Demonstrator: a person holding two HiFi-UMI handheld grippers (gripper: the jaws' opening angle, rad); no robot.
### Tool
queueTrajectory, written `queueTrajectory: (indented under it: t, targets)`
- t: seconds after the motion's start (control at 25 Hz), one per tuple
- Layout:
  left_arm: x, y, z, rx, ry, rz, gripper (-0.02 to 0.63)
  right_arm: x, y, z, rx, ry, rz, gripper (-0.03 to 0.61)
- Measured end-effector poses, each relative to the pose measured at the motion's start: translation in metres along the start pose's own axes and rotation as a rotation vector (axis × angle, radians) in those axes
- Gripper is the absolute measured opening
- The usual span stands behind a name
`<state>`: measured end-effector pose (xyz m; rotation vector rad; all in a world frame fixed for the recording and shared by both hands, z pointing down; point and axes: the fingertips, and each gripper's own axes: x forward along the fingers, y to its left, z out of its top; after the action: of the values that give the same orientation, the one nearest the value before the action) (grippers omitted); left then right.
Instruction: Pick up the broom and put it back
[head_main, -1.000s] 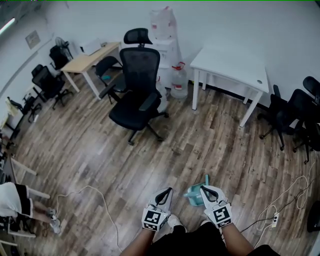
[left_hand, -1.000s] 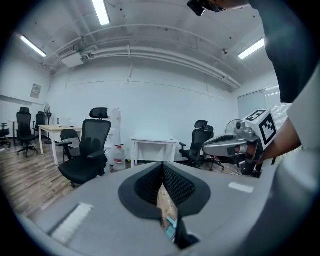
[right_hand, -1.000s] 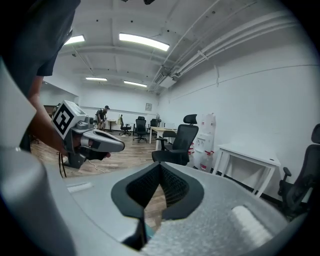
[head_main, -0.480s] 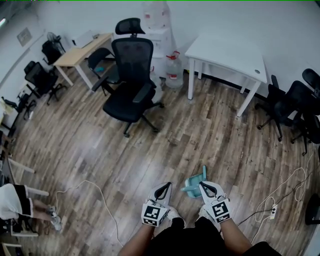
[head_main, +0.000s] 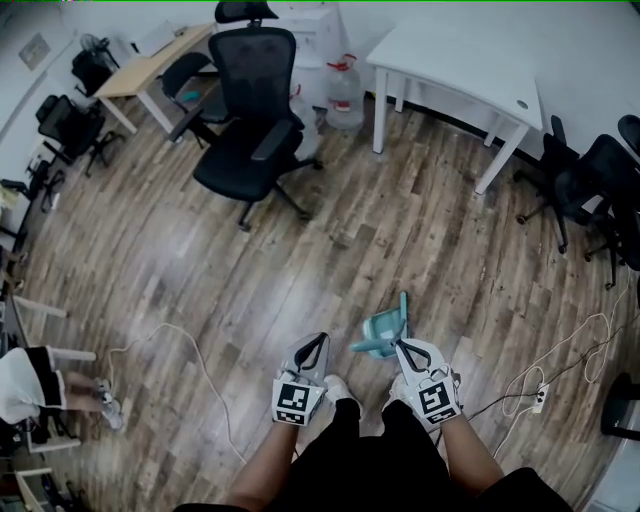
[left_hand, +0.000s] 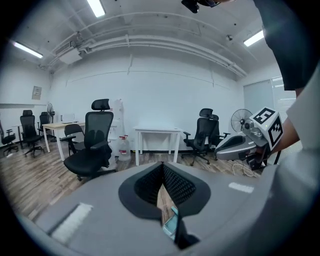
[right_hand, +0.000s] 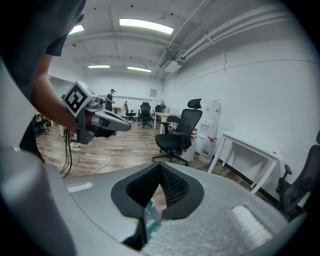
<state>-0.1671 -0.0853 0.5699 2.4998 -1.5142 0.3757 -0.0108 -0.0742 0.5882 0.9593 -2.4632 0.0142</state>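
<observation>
Broom, apparently the teal plastic upright-handled piece (head_main: 383, 330), is standing on the wood-plank floor (head_main: 300, 250) just beyond the right gripper (head_main: 400, 344); it and the left gripper (head_main: 322, 339) are hanging clenched, empty. Jaws should be opening before straddling the handle.

— Where's the broom (head_main: 383, 332)?
— Low over the wood floor (head_main: 200, 280), teal plastic: a broad flat part below, a short handle rising from it.
— Resting on the boards?
— I can't tell whether it touches them.
</observation>
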Motion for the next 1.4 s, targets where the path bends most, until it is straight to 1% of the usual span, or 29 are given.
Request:
queueTrajectory:
  t: [0.16,0.28,0.32,0.36,0.48,0.64,0.68,0.8,0.88,1.12,1.4]
  targets:
    - [0.006,-0.014,-0.010,-0.046,0.042,0.008,0.018,-0.004,0.004,-0.023,-0.061,0.046,0.058,0.005]
    - [0.009,-0.024,-0.018,-0.061,0.053,0.023,0.018,-0.003,0.011,-0.041,-0.075,0.070,0.110,0.006]
    - [0.010,-0.027,-0.020,-0.062,0.050,0.026,0.018,-0.002,0.013,-0.047,-0.078,0.080,0.128,0.032]
    - [0.010,-0.031,-0.022,-0.064,0.053,0.027,0.018,-0.001,0.016,-0.052,-0.083,0.089,0.144,0.043]
    - [0.010,-0.043,-0.030,-0.063,0.075,0.026,0.018,0.002,0.024,-0.067,-0.112,0.119,0.186,0.071]
    - [0.010,-0.048,-0.041,-0.045,0.109,0.037,0.018,0.012,0.030,-0.087,-0.164,0.157,0.218,0.100]
    - [0.009,-0.046,-0.044,-0.053,0.114,0.048,0.018,0.015,0.032,-0.090,-0.167,0.162,0.222,0.104]
    - [0.004,-0.037,-0.048,-0.128,0.114,0.091,0.018,0.023,0.032,-0.099,-0.153,0.173,0.217,0.120]
    - [0.001,-0.036,-0.054,-0.155,0.122,0.105,0.018,0.027,0.032,-0.104,-0.140,0.181,0.206,0.132]
    - [-0.004,-0.044,-0.072,-0.157,0.154,0.105,0.018,0.037,0.032,-0.113,-0.128,0.193,0.189,0.133]
    - [-0.017,-0.052,-0.092,-0.204,0.186,0.118,0.018,0.047,0.034,-0.116,-0.141,0.200,0.177,0.133]
